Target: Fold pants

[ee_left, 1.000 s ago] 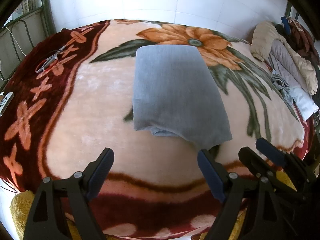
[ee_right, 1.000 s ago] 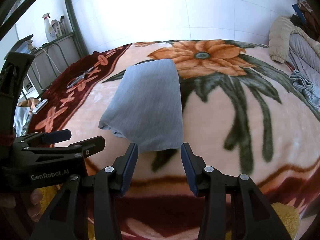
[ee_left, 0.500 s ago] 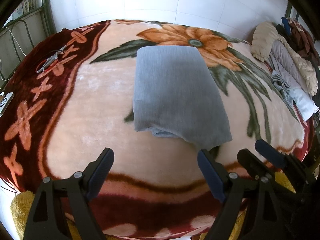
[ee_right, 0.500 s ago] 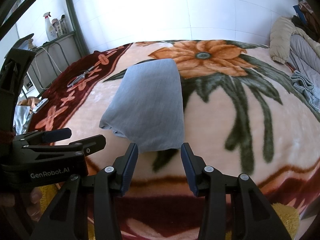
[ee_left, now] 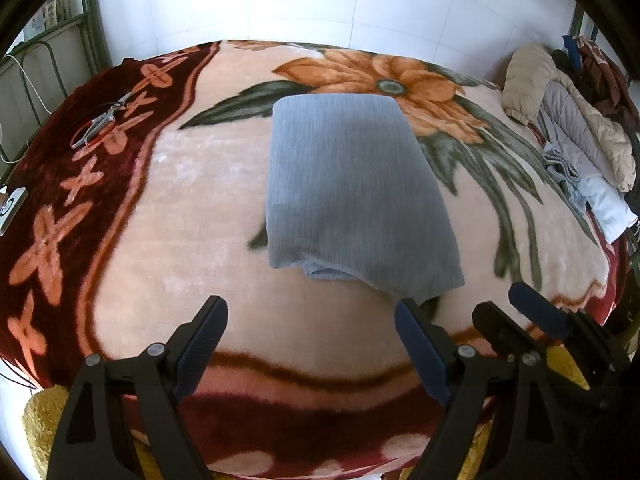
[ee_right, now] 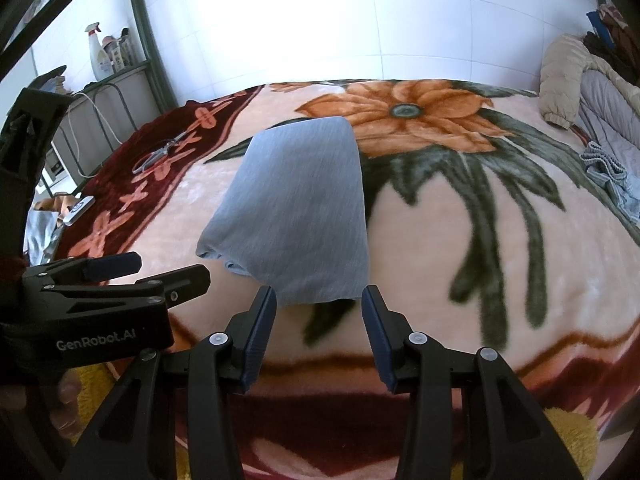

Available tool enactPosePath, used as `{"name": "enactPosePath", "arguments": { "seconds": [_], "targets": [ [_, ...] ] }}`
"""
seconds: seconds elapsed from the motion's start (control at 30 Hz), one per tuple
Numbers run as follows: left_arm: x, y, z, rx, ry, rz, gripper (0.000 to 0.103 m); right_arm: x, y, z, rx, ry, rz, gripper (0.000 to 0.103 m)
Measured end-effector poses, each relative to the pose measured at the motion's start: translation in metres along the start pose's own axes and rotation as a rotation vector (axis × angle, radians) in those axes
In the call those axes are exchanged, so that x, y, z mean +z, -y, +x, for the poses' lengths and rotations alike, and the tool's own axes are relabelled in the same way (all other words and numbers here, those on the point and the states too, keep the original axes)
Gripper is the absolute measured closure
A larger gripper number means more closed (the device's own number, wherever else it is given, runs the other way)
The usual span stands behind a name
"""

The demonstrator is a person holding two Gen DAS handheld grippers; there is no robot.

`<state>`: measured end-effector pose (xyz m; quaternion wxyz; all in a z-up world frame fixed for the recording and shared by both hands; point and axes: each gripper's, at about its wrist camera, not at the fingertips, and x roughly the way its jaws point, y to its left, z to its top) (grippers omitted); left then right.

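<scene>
The grey pants (ee_left: 352, 196) lie folded into a flat rectangle on the flowered blanket (ee_left: 168, 208); they also show in the right wrist view (ee_right: 296, 208). My left gripper (ee_left: 310, 326) is open and empty, just short of the pants' near edge. My right gripper (ee_right: 319, 310) is open and empty, its jaws either side of the pants' near right corner without touching it. The right gripper also shows at the right of the left wrist view (ee_left: 516, 310), and the left gripper at the left of the right wrist view (ee_right: 156, 268).
Scissors (ee_left: 100, 124) and a small white device (ee_left: 10, 206) lie on the blanket's dark red left border. A pile of clothes and jackets (ee_left: 576, 128) sits at the right edge of the bed. A shelf with a spray bottle (ee_right: 98, 54) stands at the left, with a tiled wall behind.
Almost nothing has changed. Both grippers stay open near the pants' near edge and the pants lie as before.
</scene>
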<state>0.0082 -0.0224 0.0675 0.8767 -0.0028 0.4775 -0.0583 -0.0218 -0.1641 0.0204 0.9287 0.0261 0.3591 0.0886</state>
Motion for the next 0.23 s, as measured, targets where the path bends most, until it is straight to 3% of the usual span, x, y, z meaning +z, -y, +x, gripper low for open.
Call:
{"name": "enactPosePath", "arguments": {
  "seconds": [0.23],
  "targets": [
    [0.0032, 0.0001, 0.0031, -0.001, -0.015, 0.005, 0.014, 0.0004, 0.0016, 0.0021, 0.001, -0.005, -0.001, 0.058]
  ]
}}
